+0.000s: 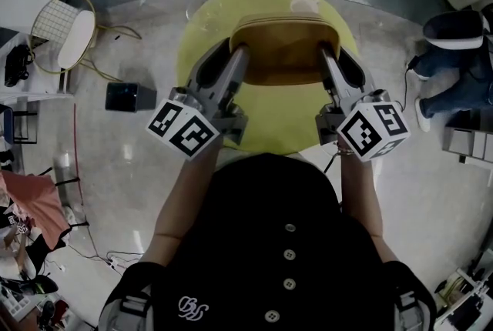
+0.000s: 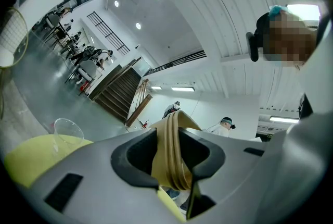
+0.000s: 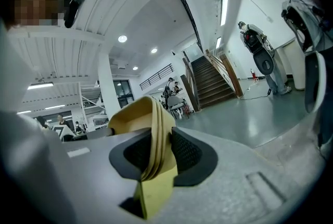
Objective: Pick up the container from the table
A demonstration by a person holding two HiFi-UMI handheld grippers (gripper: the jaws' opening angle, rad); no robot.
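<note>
Your left gripper [image 1: 237, 54] pinches container [image 1: 283, 48] left rim; your right gripper [image 1: 328, 54] pinches right rim. Both jaws partly closed. Container spans between them, over yellow table [image 1: 269, 120].

— How many containers are you seeing?
— I'm counting just one container [image 1: 283, 45], a tan one, and one round yellow bench [image 1: 266, 118].
— And claws?
— Two are showing: the left claw [image 1: 237, 52] and the right claw [image 1: 326, 52].
— Anything else?
— One clear cup [image 1: 305, 5] is standing at the bench's far edge, and one black box [image 1: 129, 96] is lying on the floor.
</note>
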